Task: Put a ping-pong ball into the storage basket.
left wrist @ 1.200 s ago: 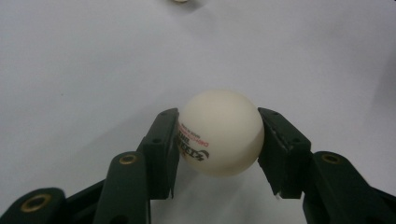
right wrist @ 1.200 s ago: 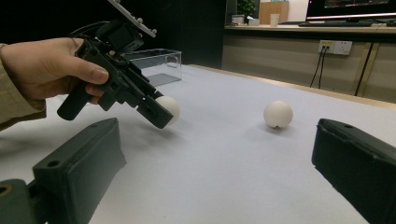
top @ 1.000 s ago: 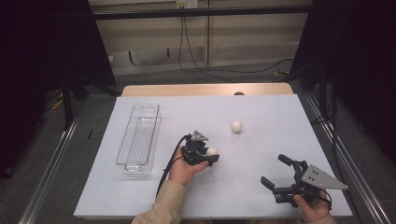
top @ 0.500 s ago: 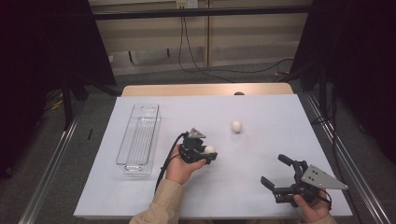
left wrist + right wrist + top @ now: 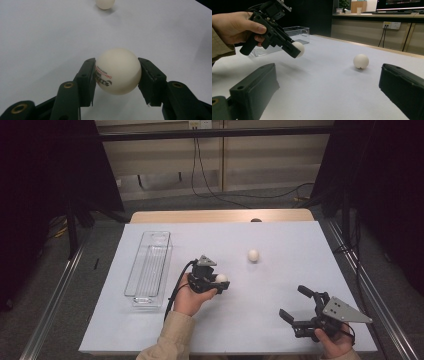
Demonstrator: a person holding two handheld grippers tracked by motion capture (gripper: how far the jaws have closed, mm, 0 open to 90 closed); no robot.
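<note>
At the left of the white worktop (image 5: 150, 330) lies a clear plastic tray (image 5: 148, 269), long and narrow, and just to its right the left hand-held gripper (image 5: 218, 283) is clamped on a white table-tennis ball (image 5: 118, 71) with printed lettering, held clear above the surface. Farther right and toward the far edge, a second white ball (image 5: 253, 255) rests alone on the worktop, well apart from the first. At the near right corner the right hand-held gripper (image 5: 295, 306) hangs with its jaws spread wide, nothing between them
</note>
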